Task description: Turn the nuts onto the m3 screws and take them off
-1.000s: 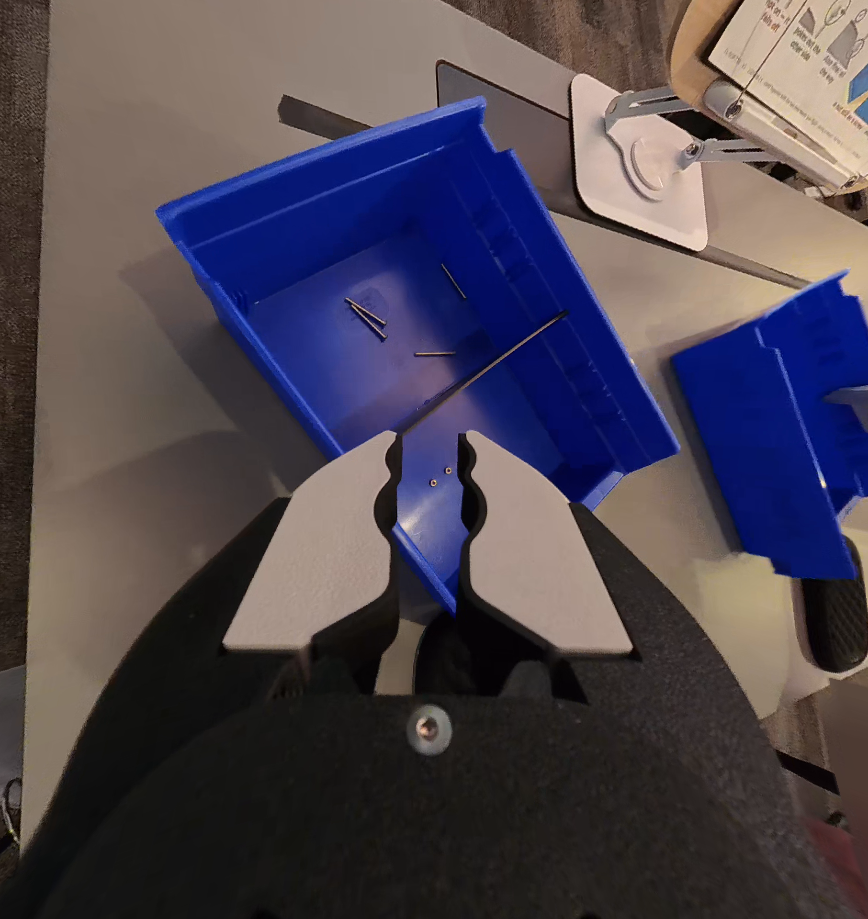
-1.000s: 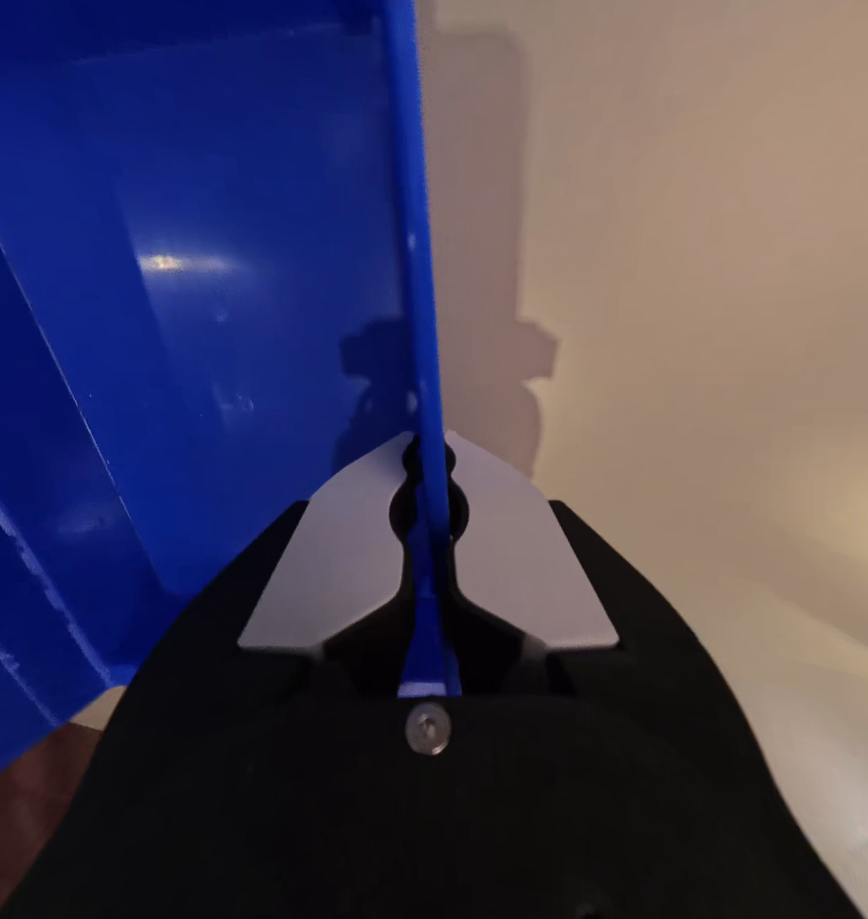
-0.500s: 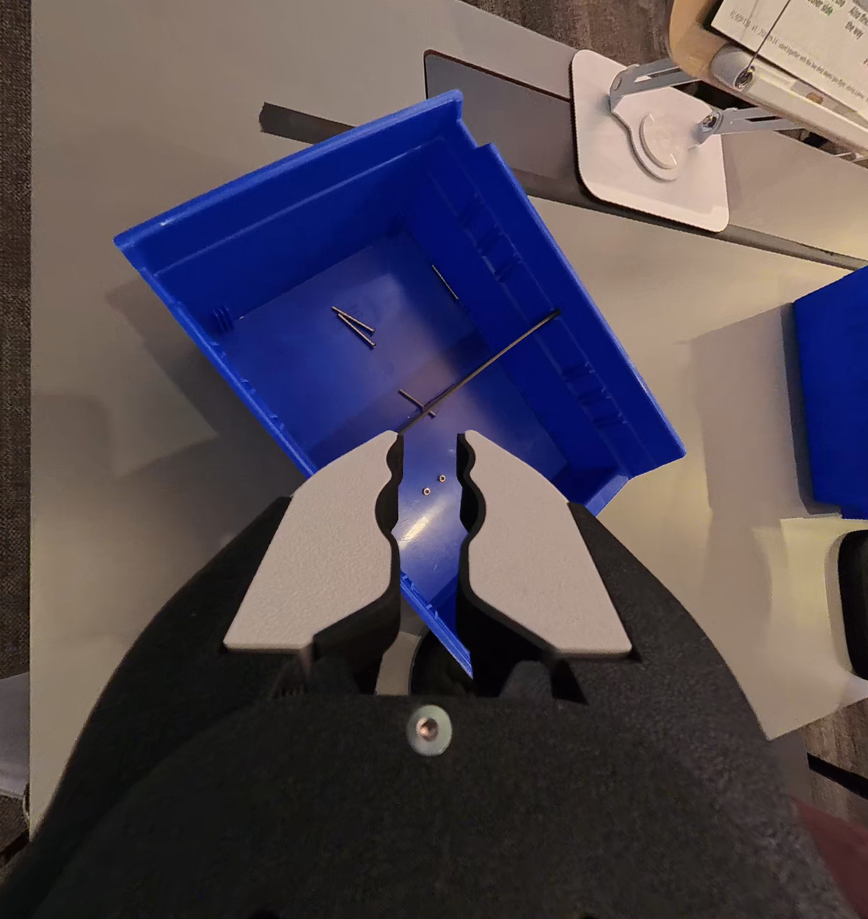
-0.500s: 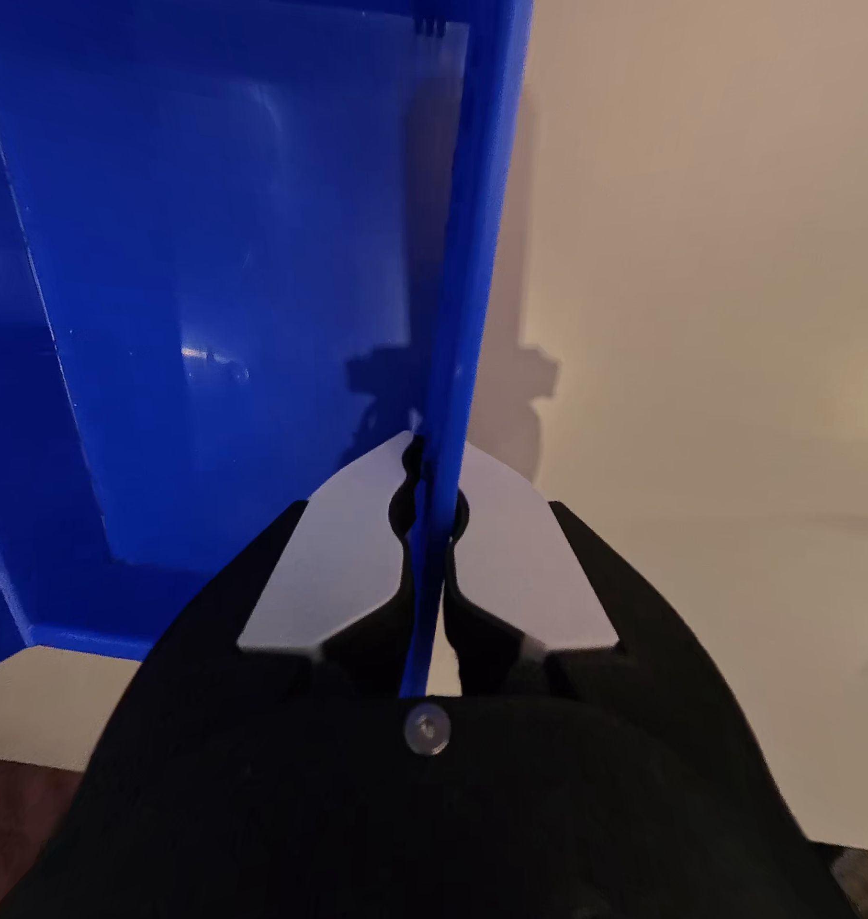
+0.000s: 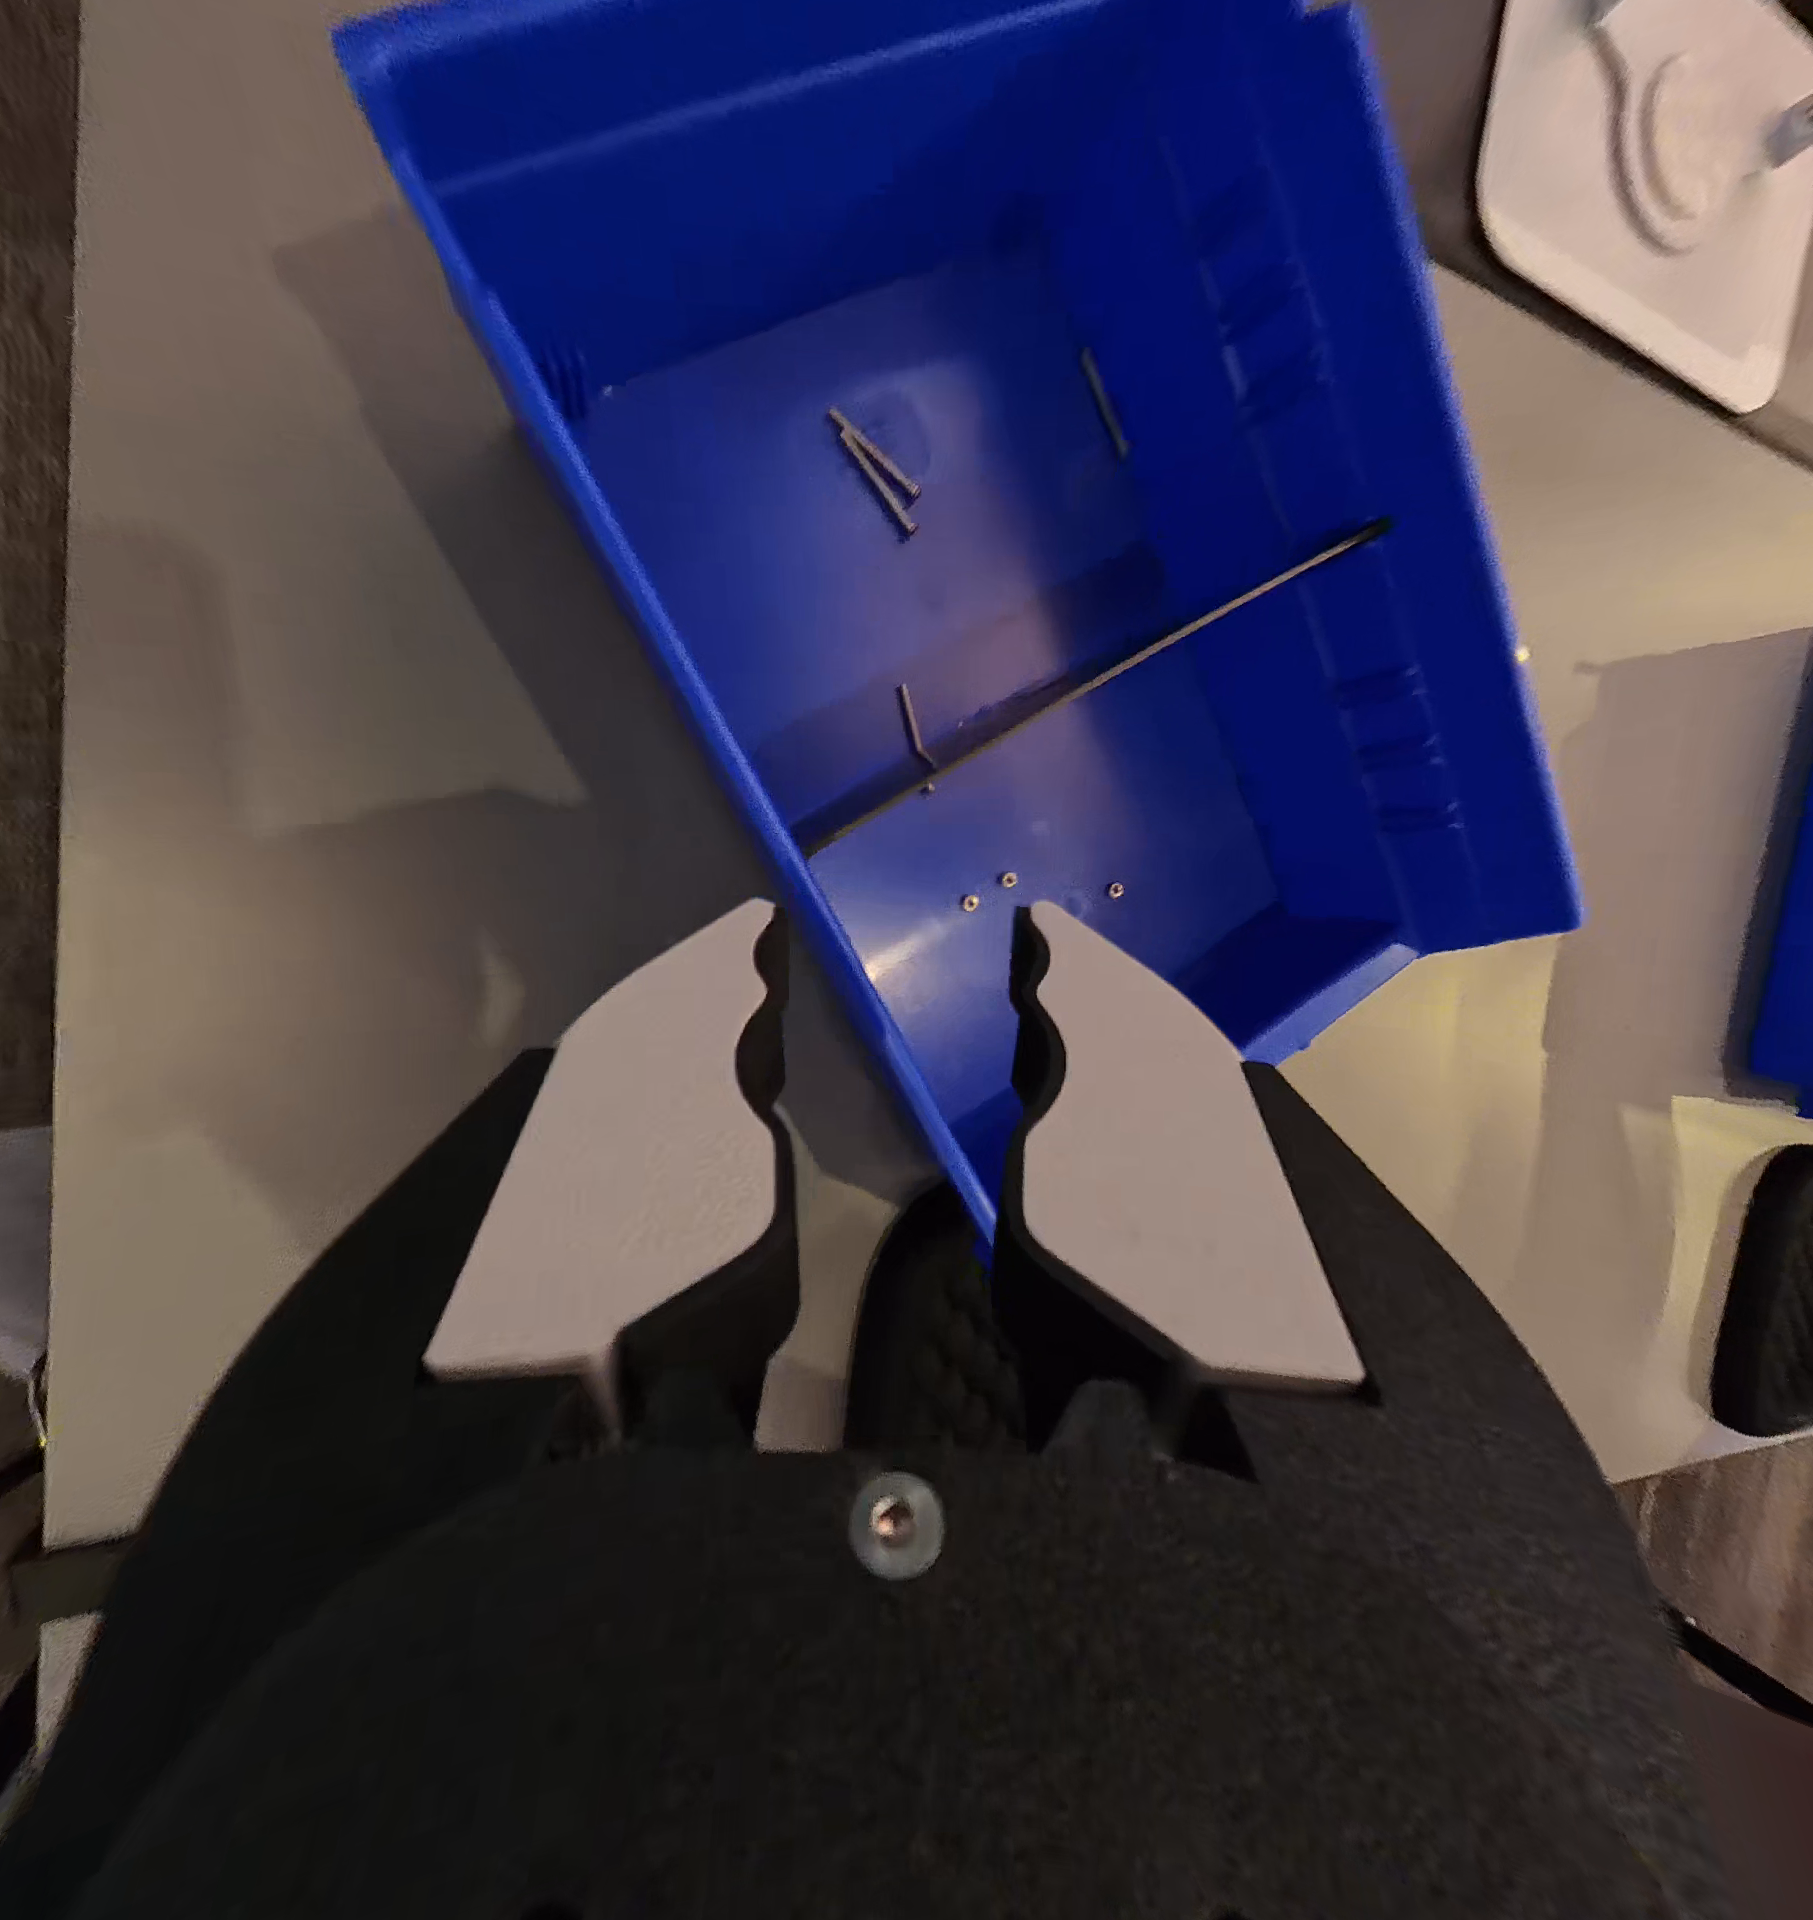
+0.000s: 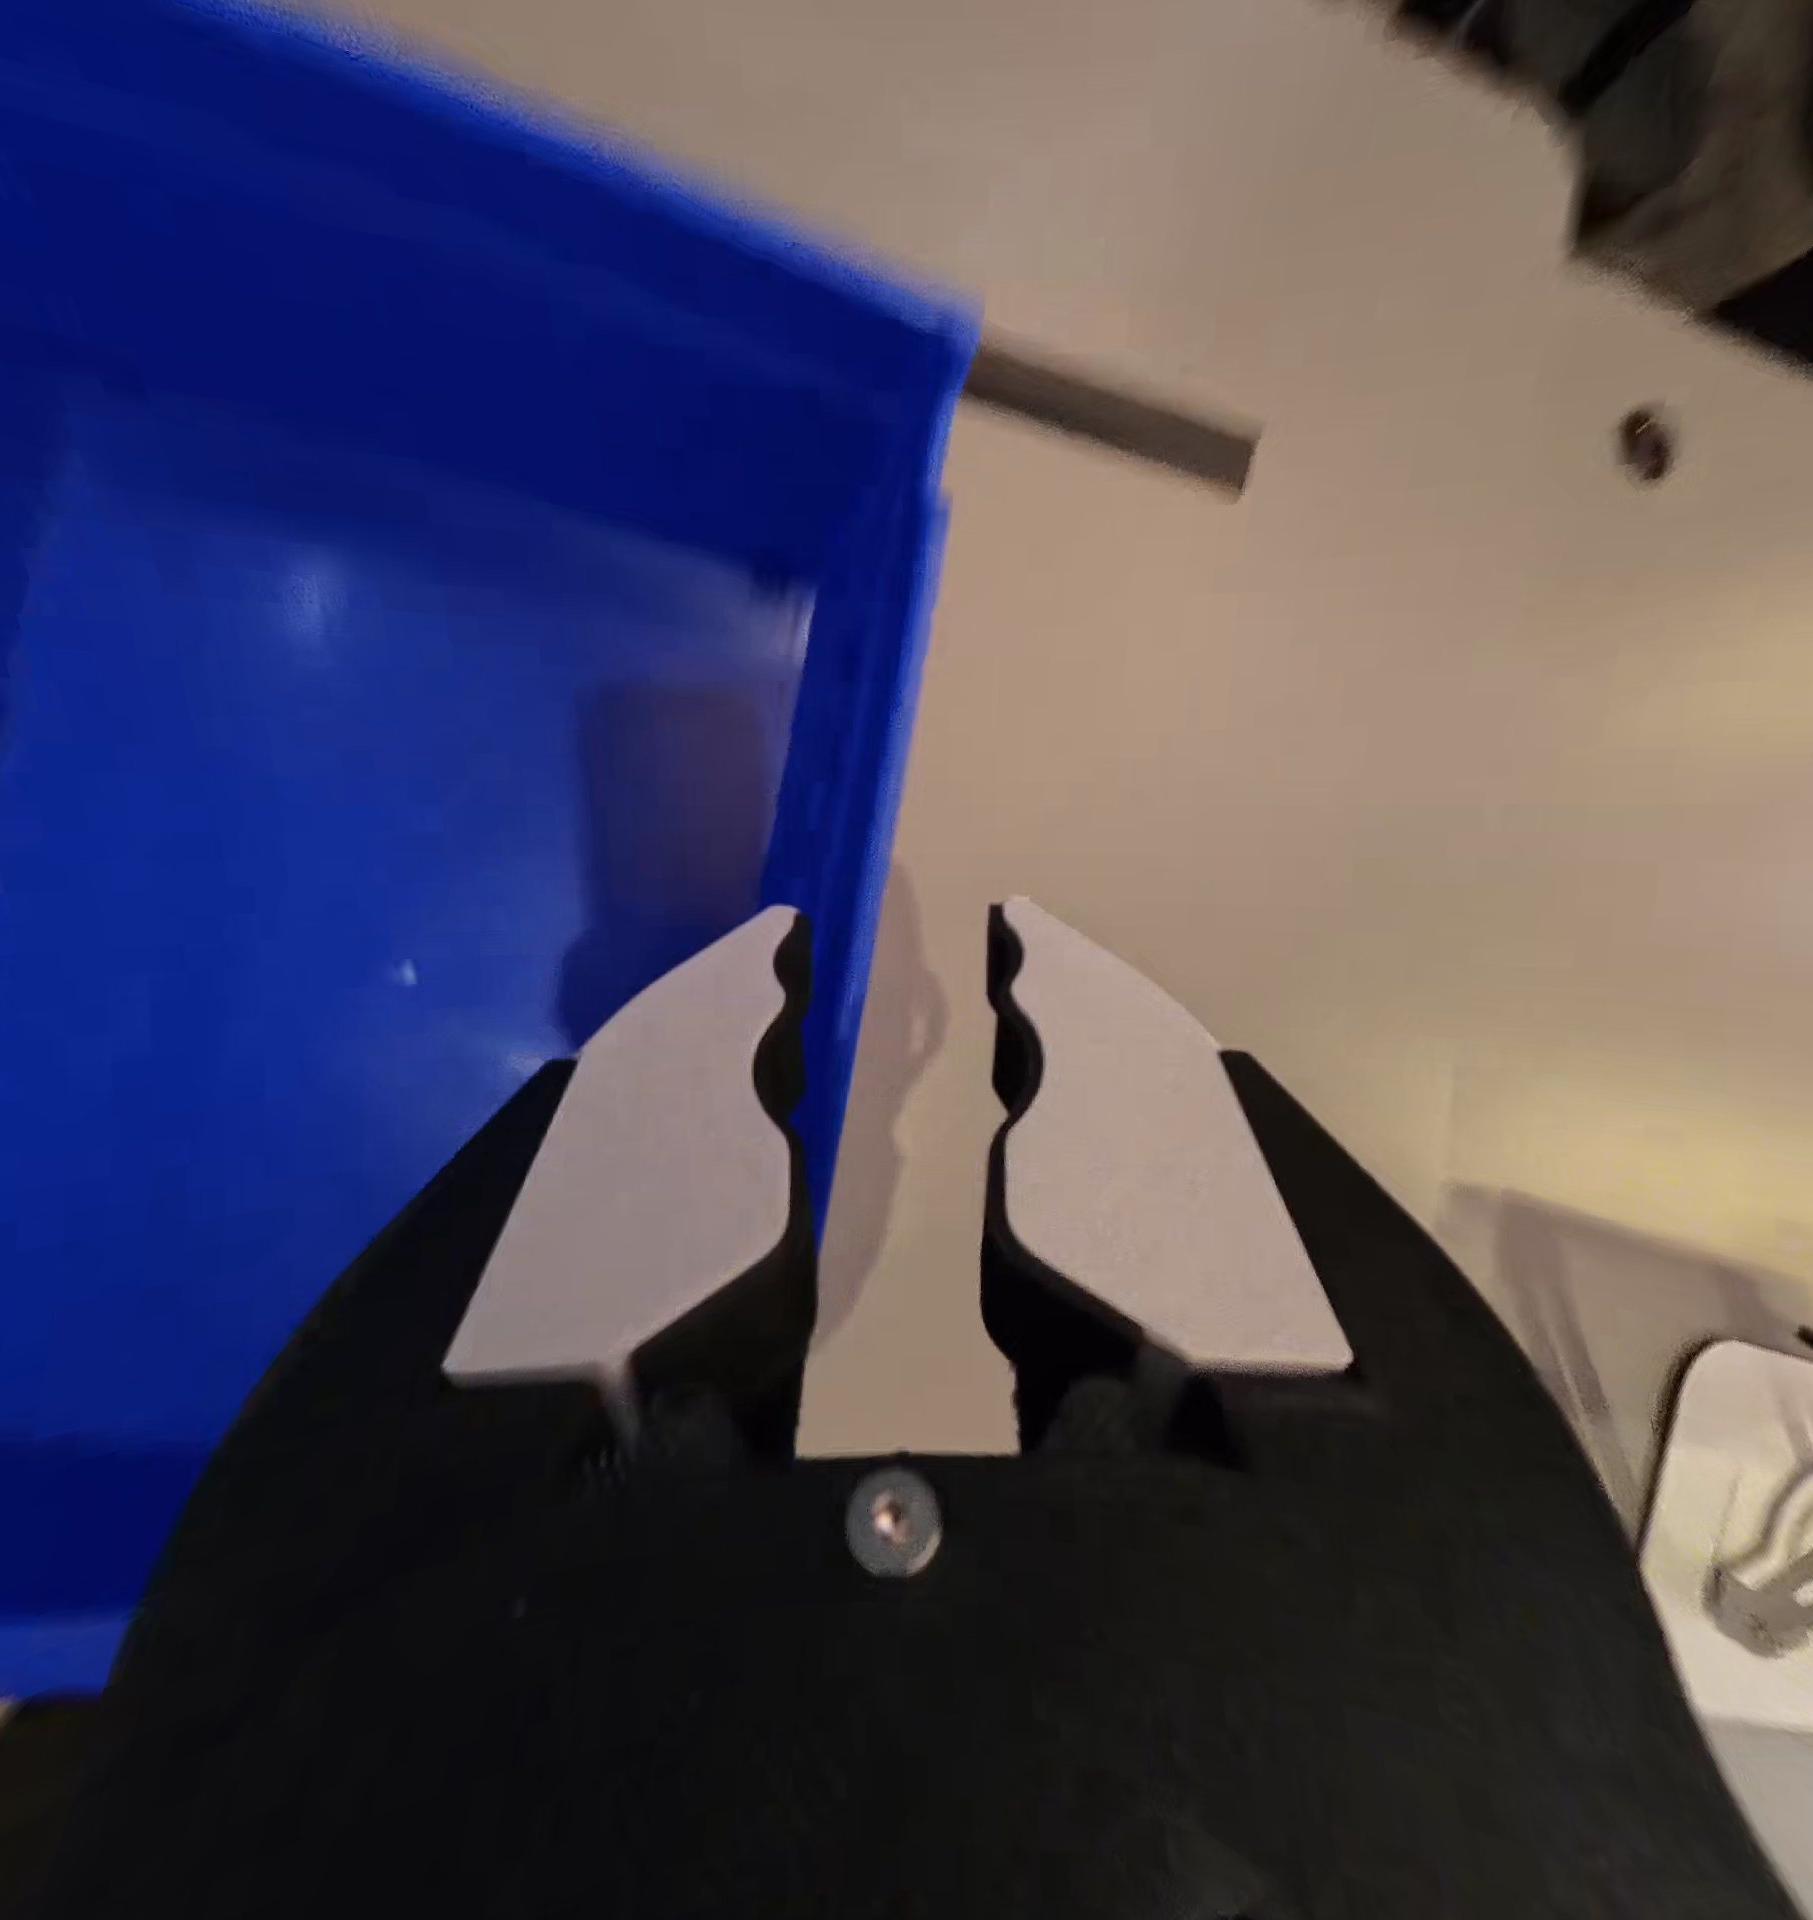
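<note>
A blue bin stands on the grey table in the left wrist view. A thin black divider crosses it. Several thin m3 screws lie behind the divider, and three small nuts lie in front of it. My left gripper is open and straddles the bin's near side wall without pressing on it. My right gripper is open; the side wall of a second blue bin stands between its fingers, next to the left finger. The right wrist view is blurred.
The second blue bin shows at the right edge of the left wrist view, with a black padded object below it. A white stand base sits at the back right. It also shows in the right wrist view. Tip to tip, the grippers are about 80 centimeters apart.
Both grippers have opened. The right let go of its bin's wall, and the left widened around its bin's near corner. The left bin now looks closer and turned.
</note>
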Demonstrator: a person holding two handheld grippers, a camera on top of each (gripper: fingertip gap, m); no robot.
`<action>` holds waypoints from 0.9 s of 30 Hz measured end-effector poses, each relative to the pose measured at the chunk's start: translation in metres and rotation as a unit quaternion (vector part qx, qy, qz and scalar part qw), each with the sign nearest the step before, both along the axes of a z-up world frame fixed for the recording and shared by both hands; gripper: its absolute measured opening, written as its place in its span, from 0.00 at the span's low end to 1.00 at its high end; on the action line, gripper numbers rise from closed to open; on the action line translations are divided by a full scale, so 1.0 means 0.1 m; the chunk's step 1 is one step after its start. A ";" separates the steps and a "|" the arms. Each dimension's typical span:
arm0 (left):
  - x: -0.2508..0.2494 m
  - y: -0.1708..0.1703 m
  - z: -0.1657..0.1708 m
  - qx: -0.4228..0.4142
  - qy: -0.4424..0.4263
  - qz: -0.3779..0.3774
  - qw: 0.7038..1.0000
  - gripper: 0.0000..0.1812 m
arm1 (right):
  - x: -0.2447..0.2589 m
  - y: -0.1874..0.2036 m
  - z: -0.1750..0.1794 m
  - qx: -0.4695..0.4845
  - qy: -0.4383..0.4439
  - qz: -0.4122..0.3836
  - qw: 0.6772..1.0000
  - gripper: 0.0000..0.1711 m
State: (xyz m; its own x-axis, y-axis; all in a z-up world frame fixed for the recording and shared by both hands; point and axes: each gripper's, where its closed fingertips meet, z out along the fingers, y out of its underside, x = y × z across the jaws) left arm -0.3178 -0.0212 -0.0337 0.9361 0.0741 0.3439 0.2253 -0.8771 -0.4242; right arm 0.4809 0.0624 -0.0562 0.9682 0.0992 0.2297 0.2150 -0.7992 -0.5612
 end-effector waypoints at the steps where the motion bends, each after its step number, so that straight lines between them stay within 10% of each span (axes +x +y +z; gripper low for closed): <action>1: -0.01 -0.01 -0.03 -0.007 0.002 0.002 1.000 0.23 | -0.05 0.05 0.16 0.036 0.014 0.000 0.999 0.20; 15: 0.22 -0.30 -0.65 -0.206 0.045 -0.057 0.976 0.22 | -0.56 0.09 1.22 0.250 0.162 0.050 0.953 0.21; 27: 0.12 -0.09 -0.77 -0.219 0.137 -0.099 0.961 0.09 | -0.68 0.20 0.80 0.194 0.177 0.079 0.962 0.20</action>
